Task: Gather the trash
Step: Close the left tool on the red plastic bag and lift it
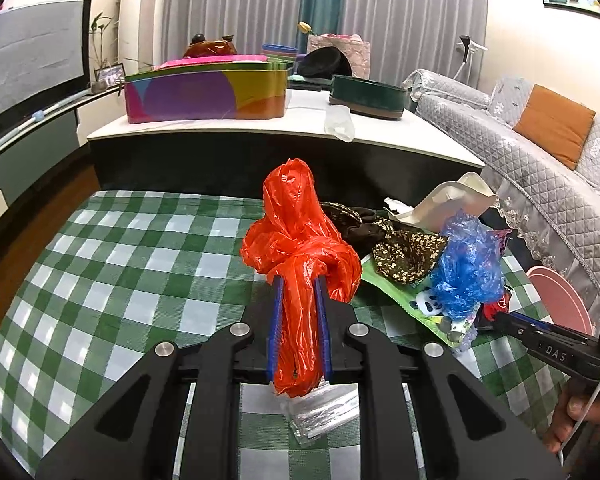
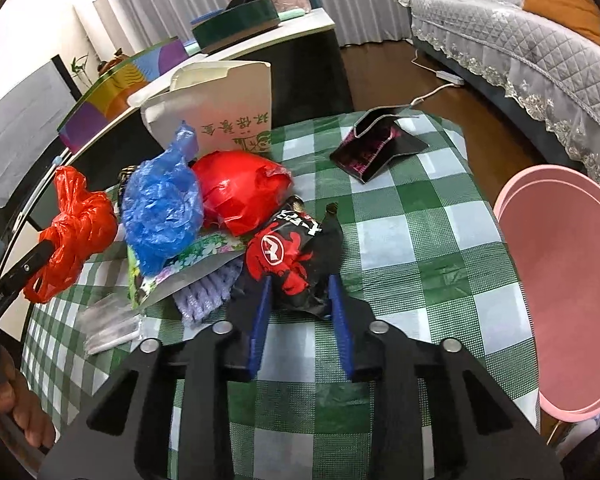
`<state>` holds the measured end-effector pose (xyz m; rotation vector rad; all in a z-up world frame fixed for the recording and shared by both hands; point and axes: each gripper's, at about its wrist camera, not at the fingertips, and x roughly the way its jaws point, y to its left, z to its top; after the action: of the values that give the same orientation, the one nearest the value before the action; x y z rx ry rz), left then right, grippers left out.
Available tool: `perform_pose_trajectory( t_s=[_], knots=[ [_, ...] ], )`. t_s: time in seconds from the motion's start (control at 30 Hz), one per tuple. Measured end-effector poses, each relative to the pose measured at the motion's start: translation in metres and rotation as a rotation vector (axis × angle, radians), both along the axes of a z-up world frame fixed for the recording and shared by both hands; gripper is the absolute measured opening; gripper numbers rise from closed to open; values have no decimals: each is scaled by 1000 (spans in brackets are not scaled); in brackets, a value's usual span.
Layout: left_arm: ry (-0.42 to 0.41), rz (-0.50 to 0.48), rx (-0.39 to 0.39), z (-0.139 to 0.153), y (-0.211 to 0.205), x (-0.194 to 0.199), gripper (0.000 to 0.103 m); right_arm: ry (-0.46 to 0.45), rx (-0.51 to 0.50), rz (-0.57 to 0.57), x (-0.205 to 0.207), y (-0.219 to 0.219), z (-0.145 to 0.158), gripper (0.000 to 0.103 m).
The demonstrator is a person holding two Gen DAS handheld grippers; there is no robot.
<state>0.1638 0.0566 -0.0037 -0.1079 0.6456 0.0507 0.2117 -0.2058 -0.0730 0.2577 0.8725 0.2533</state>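
My left gripper (image 1: 299,282) is shut on an orange-red plastic bag (image 1: 296,216), which stands knotted above the green checked tablecloth (image 1: 120,280); that bag (image 2: 80,224) also shows at the left of the right wrist view. My right gripper (image 2: 299,280) has its blue pads against both sides of a red-and-black snack wrapper (image 2: 288,252) at the near edge of a trash pile. The pile holds a blue plastic bag (image 2: 160,208), a red crumpled packet (image 2: 240,188), a green flowered packet (image 2: 188,260) and purple foam netting (image 2: 208,292).
A pink bin (image 2: 560,300) stands off the table's right edge. A black-and-pink box (image 2: 380,144) lies farther back, a white paper box (image 2: 220,120) behind the pile, a clear wrapper (image 1: 324,412) under my left gripper. A dark cabinet (image 1: 260,160) and grey sofa (image 1: 540,184) border the table.
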Motion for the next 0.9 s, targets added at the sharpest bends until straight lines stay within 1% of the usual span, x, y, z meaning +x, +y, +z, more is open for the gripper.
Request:
perform_pose_trajectory(
  t_s=[0.07,0.23,0.43,0.6,0.7,0.77,0.9],
  knots=[
    [-6,4,-1,3,2,-3,15,-13,-14,13,-3,3,5,25],
    [-30,2,17,14,2,-17,15,-51,-34,34,-16,2,20,22],
    [-46,-2,47,23,-1,-37,15,-94,-50,40,-37,-4,37,21],
    [-61,-5,44,32,-3,-53,15,-124,-66,45,-51,-10,50,20],
    [-76,-19,48,37,-8,-59,15,-150,-80,41,-62,-17,60,18],
    [-80,-31,54,39,-15,-64,15,-168,-77,32,-70,-26,69,14],
    [-90,-57,60,42,-29,-71,15,-196,-81,26,-82,-38,80,12]
  ],
)
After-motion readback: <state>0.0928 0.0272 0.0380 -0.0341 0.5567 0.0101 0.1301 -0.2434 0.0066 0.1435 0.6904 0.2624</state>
